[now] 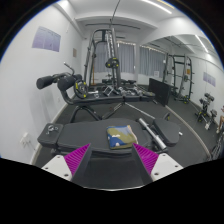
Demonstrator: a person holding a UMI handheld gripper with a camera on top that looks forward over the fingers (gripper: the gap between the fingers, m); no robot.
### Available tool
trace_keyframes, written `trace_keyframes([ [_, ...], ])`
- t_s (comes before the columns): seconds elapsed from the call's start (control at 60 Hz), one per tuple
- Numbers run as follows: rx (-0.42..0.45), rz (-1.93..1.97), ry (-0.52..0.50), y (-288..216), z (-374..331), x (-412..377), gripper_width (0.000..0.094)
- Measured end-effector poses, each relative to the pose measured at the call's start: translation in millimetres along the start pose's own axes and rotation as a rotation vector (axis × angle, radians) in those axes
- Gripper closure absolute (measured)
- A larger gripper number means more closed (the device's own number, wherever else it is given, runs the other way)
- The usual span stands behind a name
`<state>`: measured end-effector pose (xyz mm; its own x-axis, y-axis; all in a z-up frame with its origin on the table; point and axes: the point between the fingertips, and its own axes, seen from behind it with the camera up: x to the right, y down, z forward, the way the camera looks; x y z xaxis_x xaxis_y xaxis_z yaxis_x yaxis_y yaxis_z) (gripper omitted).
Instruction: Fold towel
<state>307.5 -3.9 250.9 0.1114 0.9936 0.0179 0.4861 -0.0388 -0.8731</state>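
We see a brightly, evenly lit room; ceiling strip lights (150,5) far above the gripper (110,158) glare white. Shadows stay soft. Straight lines bow strongly outward away from the fingers, and distant equipment blurs slightly.

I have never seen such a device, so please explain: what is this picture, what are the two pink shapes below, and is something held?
The picture comes from a camera riding on a hand-held gripper, looking forward along its two fingers. The pink shapes are pads on the fingers, parts of the tool. The fingers stand open and hold nothing. Just ahead of them, on a dark table, lies a small folded towel, blue and yellowish. Beyond is a gym room with a weight rack and other exercise machines.
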Motion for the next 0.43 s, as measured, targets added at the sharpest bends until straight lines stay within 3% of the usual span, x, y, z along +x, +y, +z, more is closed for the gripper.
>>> trace_keyframes([
  [0.2,0.037,-0.011,0.029,14.3,-40.3,-10.3,0.0082],
  [0.433,0.021,-0.018,0.045,26.0,-38.2,-8.7,0.0081],
])
